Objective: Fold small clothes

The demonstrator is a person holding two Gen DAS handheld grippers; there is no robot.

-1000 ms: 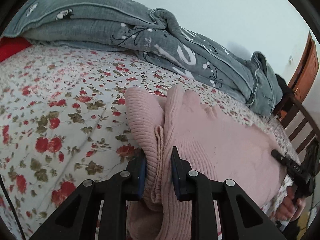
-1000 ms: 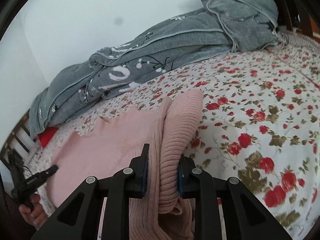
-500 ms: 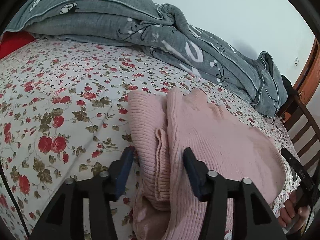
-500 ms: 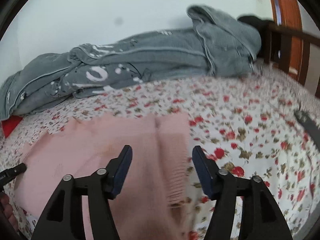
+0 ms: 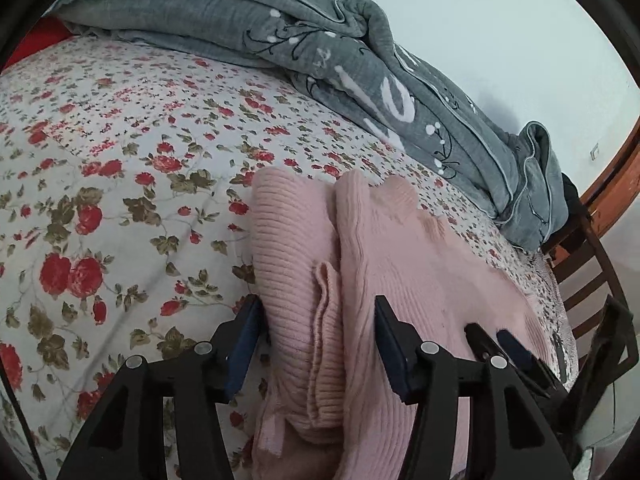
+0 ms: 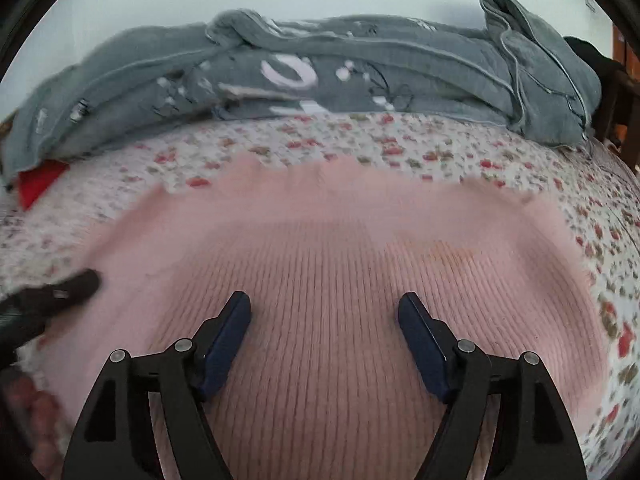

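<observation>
presently we hold: left gripper [image 5: 316, 340], jaws spread, a rolled ridge of the pink ribbed sweater [image 5: 360, 280] lying loose between them. right gripper [image 6: 324, 332], jaws spread wide over the sweater's flat panel, gripping nothing. floral bedsheet [image 5: 120, 184] beneath the garment; grey quilt [image 6: 320, 76] bunched well beyond both sets of jaws.

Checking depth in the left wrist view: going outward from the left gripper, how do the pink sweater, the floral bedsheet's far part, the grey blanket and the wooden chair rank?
1. Pink sweater: between the open left gripper fingers.
2. Floral bedsheet, far part: beyond the sweater, left.
3. Grey blanket: along the back by the wall.
Wooden chair, far right: too close to call against the blanket.
</observation>
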